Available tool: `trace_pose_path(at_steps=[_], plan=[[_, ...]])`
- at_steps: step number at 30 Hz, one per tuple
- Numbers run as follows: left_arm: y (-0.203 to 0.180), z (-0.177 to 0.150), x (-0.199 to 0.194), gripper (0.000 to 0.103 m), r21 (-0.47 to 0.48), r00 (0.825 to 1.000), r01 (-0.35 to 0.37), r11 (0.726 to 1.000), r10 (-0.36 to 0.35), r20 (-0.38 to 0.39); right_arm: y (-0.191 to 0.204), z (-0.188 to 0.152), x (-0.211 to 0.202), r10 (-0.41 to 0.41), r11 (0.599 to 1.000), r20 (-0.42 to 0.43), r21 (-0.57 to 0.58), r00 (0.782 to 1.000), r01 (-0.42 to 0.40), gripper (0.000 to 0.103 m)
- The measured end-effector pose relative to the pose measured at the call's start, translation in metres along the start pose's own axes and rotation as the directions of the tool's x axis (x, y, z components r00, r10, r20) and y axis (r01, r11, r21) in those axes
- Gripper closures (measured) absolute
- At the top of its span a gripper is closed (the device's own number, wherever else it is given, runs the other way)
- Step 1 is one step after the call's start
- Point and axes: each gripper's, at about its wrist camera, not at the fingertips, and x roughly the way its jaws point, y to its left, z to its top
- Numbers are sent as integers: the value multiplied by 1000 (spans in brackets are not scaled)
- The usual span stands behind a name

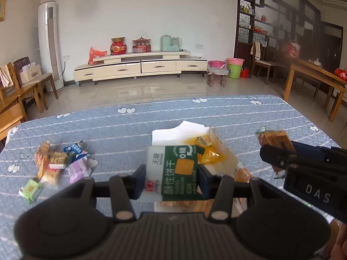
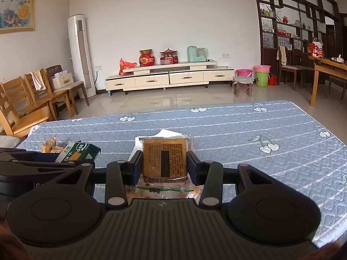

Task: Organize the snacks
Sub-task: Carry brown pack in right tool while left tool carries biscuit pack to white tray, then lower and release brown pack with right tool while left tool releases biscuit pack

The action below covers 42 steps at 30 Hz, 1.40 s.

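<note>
My left gripper is shut on a green-and-white biscuit packet, held above a white open box that holds yellow and orange snack packets. My right gripper is shut on a clear-wrapped brown biscuit packet; it shows at the right of the left wrist view. The left gripper and its green packet show at the left of the right wrist view. A pile of loose snacks lies on the blue quilted table cover to the left.
A white paper lies behind the box. Wooden chairs stand left of the table, a wooden table at the far right. A cream TV cabinet, tall air conditioner and buckets stand by the far wall.
</note>
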Motion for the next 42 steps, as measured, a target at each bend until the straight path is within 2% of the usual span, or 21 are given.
trace_pose_path(at_steps=[17,22,30,32,33,34,38,42], plan=[[5,26,73,54,-28,998,13,1000,-15,-62,-2,-2,50,-7,1000,-59,24,998,8,49],[3,35,96,54,-10,997,18,1000,-19,-76,-1,0,66,-2,999,-79,32,997,4,49],[-2,47,134,54,-6,992,62,998,-63,-112,1,-1,84,2,999,-114,35,993,2,49],[-4,47,140,53,-10,989,85,996,-85,-117,-1,0,86,-6,999,-116,41,993,11,46],[-4,47,141,41,-13,988,90,996,-91,-122,-2,1,87,-8,999,-119,43,993,14,44],[-3,47,142,27,-15,988,90,996,-91,-126,-3,2,88,-9,999,-122,46,992,14,34],[2,43,131,21,-20,990,84,996,-85,-112,-6,3,79,-19,999,-114,48,993,25,30],[11,39,110,1,-47,994,53,998,-57,-92,-6,6,70,-22,998,-91,54,996,27,18]])
